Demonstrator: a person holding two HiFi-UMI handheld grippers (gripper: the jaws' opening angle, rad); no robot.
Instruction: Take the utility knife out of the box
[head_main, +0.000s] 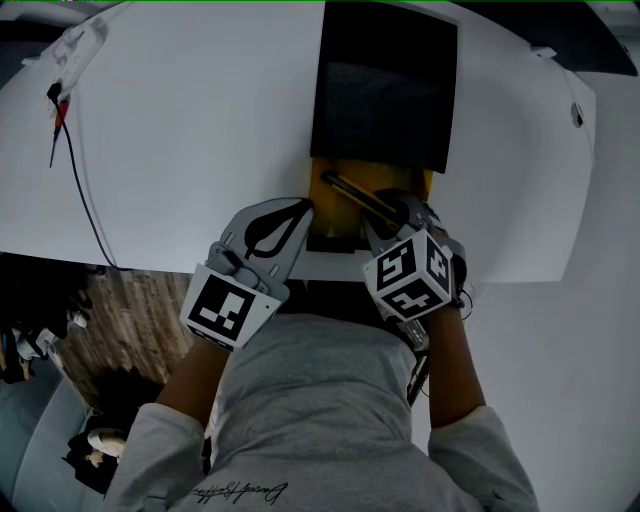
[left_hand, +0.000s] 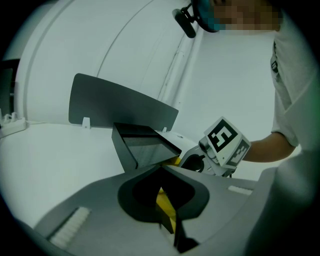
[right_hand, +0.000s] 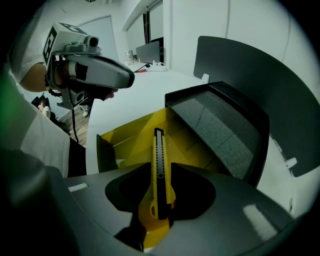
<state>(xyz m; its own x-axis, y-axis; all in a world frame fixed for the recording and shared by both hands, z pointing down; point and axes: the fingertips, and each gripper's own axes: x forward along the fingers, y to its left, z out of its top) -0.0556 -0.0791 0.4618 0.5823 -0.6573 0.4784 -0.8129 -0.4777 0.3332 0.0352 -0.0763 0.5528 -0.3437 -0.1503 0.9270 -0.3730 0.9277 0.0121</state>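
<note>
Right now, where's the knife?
In the head view, the knife lies slantwise in the open yellow box at the table's near edge, right of centre, its handle end between the right gripper's open jaws.

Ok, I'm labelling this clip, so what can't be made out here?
Head view: right gripper covers the near end of the utility knife.
Left gripper view: yellow sliver beside the black lid: box or knife, too small.
Right gripper view: yellow box, near end under the gripper body.
</note>
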